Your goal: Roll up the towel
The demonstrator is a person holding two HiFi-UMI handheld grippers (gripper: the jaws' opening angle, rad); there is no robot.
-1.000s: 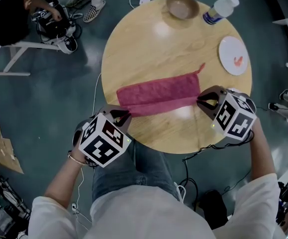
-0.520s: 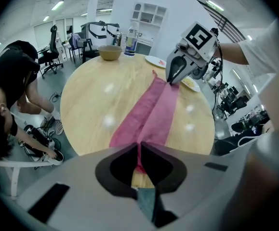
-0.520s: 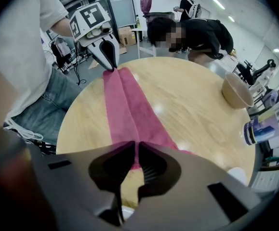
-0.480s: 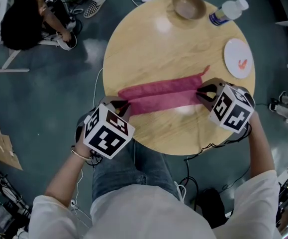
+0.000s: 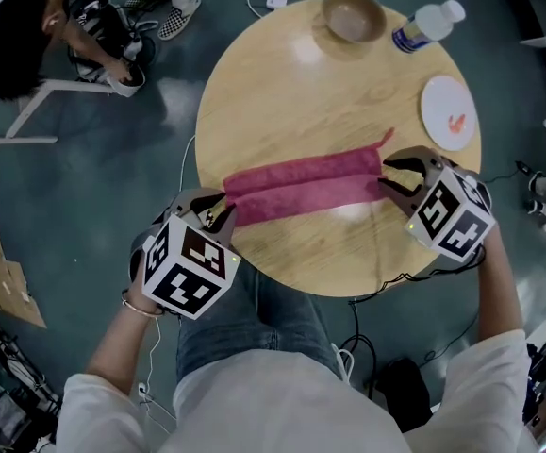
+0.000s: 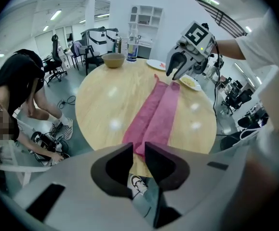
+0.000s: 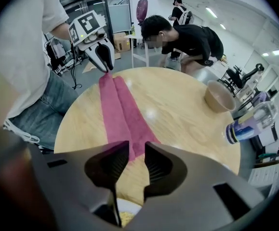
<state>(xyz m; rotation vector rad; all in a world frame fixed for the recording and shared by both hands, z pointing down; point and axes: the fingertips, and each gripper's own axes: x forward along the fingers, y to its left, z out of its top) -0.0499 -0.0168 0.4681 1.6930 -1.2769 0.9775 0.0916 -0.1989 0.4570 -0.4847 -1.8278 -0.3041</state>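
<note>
**Inspector:** Both grippers have drawn back from the towel since a second ago, and the towel is a narrower band on the table than it was. Head view first.

**Assistant:** The towel lies across the table's near half with a lengthwise crease, so it shows as two parallel strips. The left gripper sits at the table's near-left rim, just beside one end of the towel. The right gripper is at the table's right side, by the other end. A bowl, a bottle and a plate stand along the table's far and right rim, well apart from the cloth.

**Inspector:** Left gripper view?

**Assistant:** Its jaws are opening, with a slim gap between them. The towel's end shows through the gap just past the tips, and the pads do not press it.

**Inspector:** Right gripper view?

**Assistant:** Same finding: the jaws are opening, the gap is narrow, the towel's end lies just beyond, and nothing is clamped.

**Inspector:** Progress?

**Assistant:** Early, in my judgement. One lengthwise turn-over appears done, but the cloth reads as flat layers, not a roll. Further turns across the table remain, and each probably needs a fresh grip at both ends.
</note>
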